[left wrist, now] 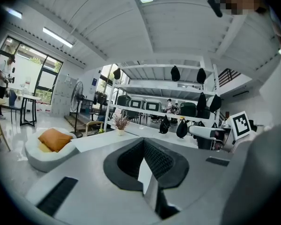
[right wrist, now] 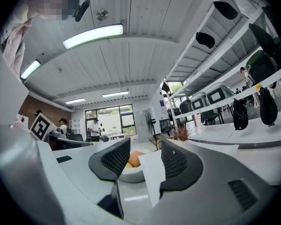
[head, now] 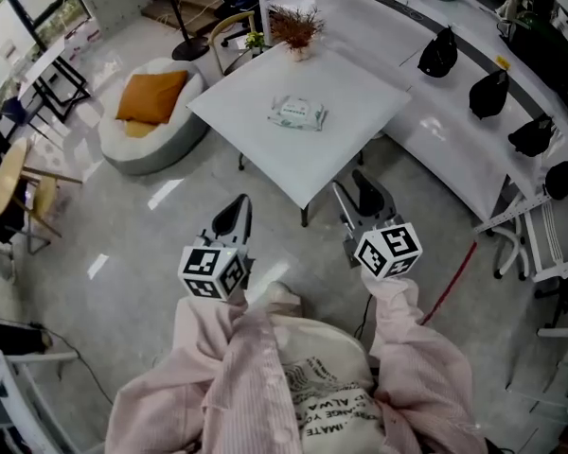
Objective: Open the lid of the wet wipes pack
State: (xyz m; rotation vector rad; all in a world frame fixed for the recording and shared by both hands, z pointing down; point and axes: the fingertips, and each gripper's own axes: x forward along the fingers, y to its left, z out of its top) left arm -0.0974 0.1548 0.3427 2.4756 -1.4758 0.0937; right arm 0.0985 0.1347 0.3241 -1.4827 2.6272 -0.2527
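Note:
The wet wipes pack (head: 297,113), pale green and white, lies flat near the middle of a white square table (head: 360,93); its lid looks closed. A small potted plant (head: 296,31) stands at the table's far corner. Both grippers hover over the floor short of the table's near corner, well away from the pack. My left gripper (head: 233,218) has its dark jaws together at the tips, with nothing held (left wrist: 143,142). My right gripper (head: 363,197) is open and empty (right wrist: 145,153); between its jaws I see the table's corner and a beanbag beyond. The pack shows in neither gripper view.
A white beanbag with an orange cushion (head: 151,107) sits left of the table. A long white counter (head: 454,149) with several black bags curves along the right. Chairs stand behind the table, and small desks at far left. Glossy floor lies between me and the table.

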